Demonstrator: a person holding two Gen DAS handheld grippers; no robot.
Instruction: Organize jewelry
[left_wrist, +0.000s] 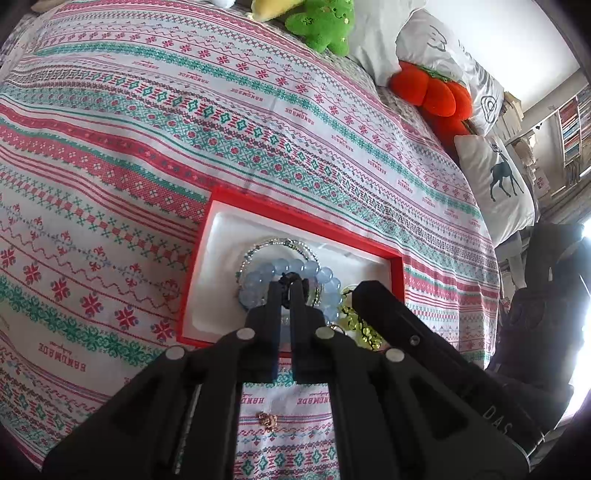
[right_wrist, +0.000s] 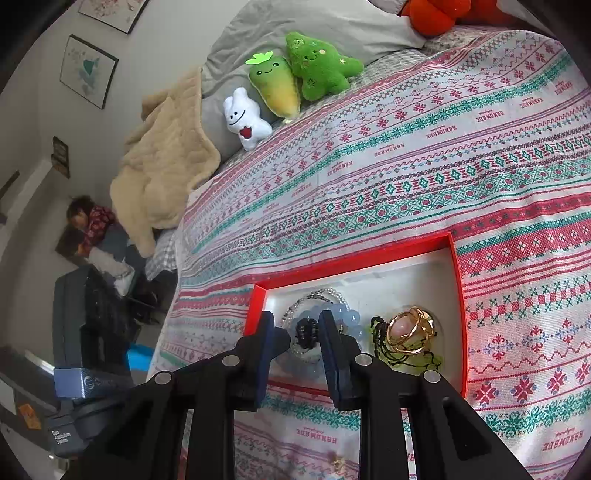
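A red jewelry box (left_wrist: 218, 195) with a white lining lies open on the patterned bedspread; it also shows in the right wrist view (right_wrist: 456, 258). In it lie a pale blue bead bracelet (left_wrist: 291, 266) on a silver beaded bracelet (left_wrist: 280, 243), a green bead string (left_wrist: 360, 326) and gold bangles (right_wrist: 410, 330). My left gripper (left_wrist: 287, 284) is shut on a small black piece (left_wrist: 286, 280) over the blue bracelet. My right gripper (right_wrist: 297, 326) is open, its fingers on either side of that black piece (right_wrist: 306, 330). A small gold item (left_wrist: 267, 419) lies on the spread before the box.
Plush toys lie at the bed's far side: a green one (right_wrist: 319, 66), a carrot-shaped one (right_wrist: 275, 85), a white one (right_wrist: 245, 120) and a red one (left_wrist: 430, 92). Pillows (left_wrist: 495, 181) and a beige blanket (right_wrist: 166, 158) lie at the edges. A dark case (right_wrist: 92, 332) stands beside the bed.
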